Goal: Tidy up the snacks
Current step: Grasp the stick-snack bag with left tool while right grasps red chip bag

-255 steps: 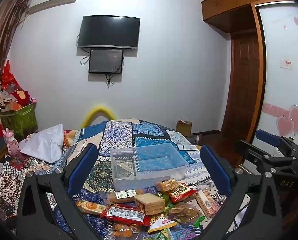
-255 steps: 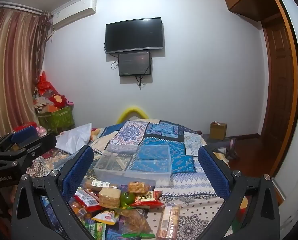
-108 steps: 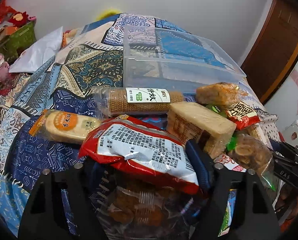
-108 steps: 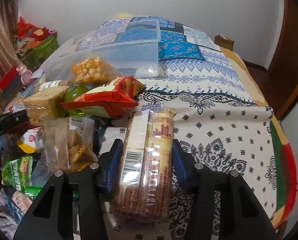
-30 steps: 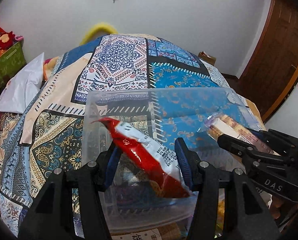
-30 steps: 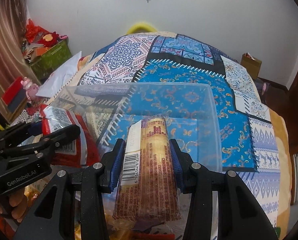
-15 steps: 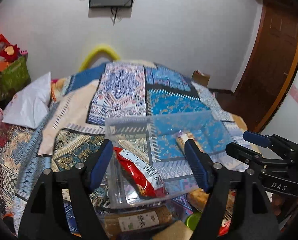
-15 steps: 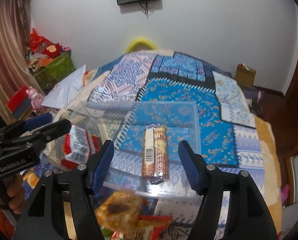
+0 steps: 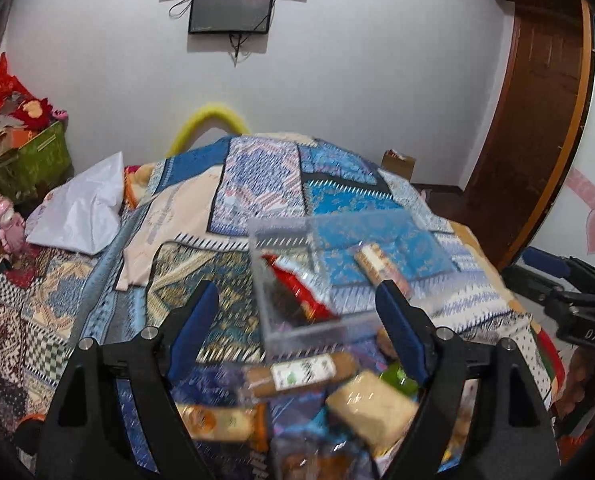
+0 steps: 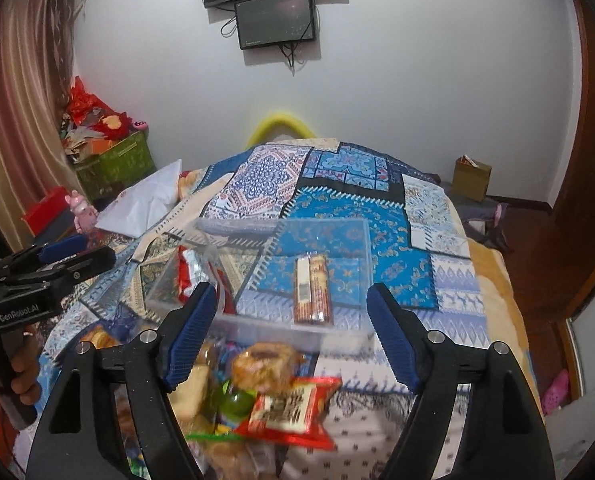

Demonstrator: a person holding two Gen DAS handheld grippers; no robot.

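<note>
The left gripper (image 9: 297, 316) is spread wide with nothing between its blue-padded fingers (image 9: 195, 322), held above a patterned bedspread (image 9: 257, 184). The right gripper (image 10: 287, 322) is spread just as wide and grips nothing either; from the left camera only its dark body shows at the far right edge.

Left to right in the right-hand view: the left gripper's body and the hand (image 10: 25, 376) holding it sit at the left edge. A clear plastic box (image 10: 349, 330) rests on the bedspread ahead of both grippers. Inside it, a red snack bag (image 10: 187, 272) leans against the left wall, and a long packet of biscuits (image 10: 312, 288) lies flat near the middle, well apart from the bag.

In front of the box, on its near side, lies a heap of loose snacks. It includes a wrapped round pastry (image 10: 265, 362), a green item (image 10: 235, 402) and a red-and-white packet (image 10: 291, 412). In the left view a brown biscuit roll with a white label (image 9: 301, 372) and a pale wrapped block (image 9: 371, 404) lie just beside the box's near wall.

Both views are blurred near the bottom, so labels are unreadable and the lowest snacks are cut off behind the gripper frames.
</note>
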